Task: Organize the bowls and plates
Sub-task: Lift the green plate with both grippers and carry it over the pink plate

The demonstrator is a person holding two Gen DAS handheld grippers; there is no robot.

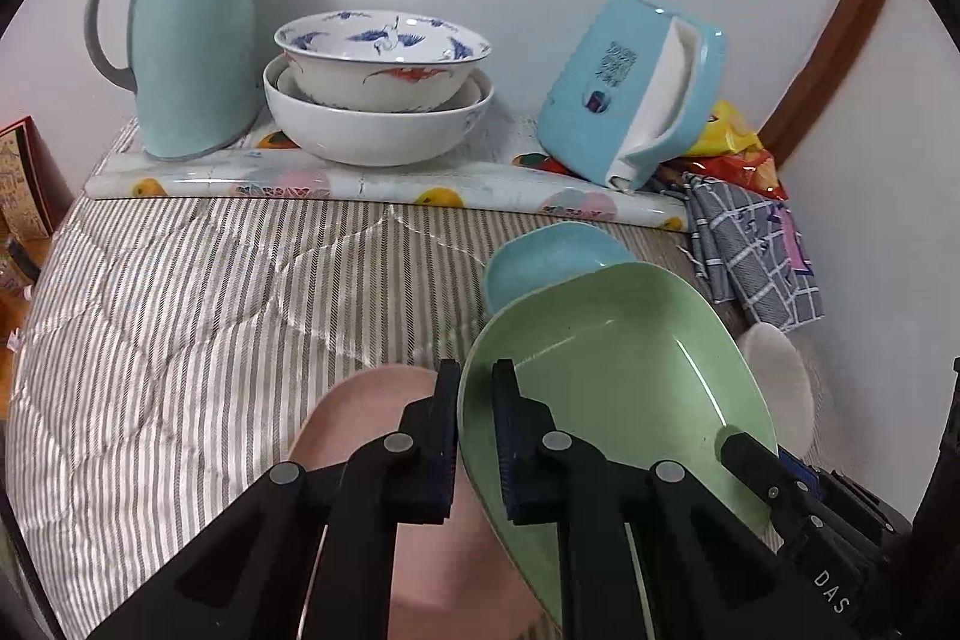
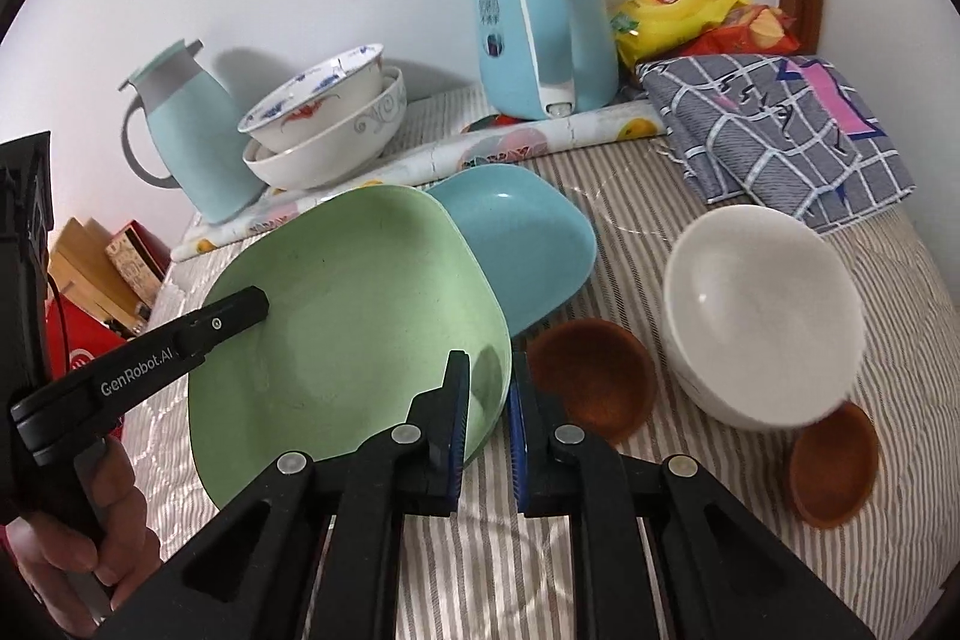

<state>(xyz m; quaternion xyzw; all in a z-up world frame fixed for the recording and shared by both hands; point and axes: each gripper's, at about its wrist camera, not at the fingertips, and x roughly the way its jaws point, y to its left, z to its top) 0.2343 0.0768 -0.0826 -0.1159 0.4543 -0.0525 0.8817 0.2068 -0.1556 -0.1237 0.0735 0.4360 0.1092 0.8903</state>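
Gripping the green plate (image 2: 348,316) from two sides, both claws are nearly closed on its rim. The left gripper (image 1: 474,436) pinches the edge at the plate's 9 o'clock side; the right gripper (image 2: 487,436) pinches the edge at about 4 o'clock, each with one pad inside the rim and one outside. The plate sits tilted above the striped quilt (image 2: 630,232), its far edge overlapping the blue plate (image 2: 522,244) at 1 o'clock.

Handling: the green plate appears to be light, rigid and smooth-glazed. A thin rim gives little pad contact, so slippage is the main risk; keep both grips opposed and level. The white bowl (image 2: 762,310) at 3 o'clock and the two brown bowls (image 2: 591,379) nearby look ceramic or wooden, though blur prevents certainty.

Legible markings: "GenRobot.AI" on the left gripper's finger, "DAS" on the right gripper housing. The blue kettle (image 2: 540,22) carries printed characters, unreadable here.
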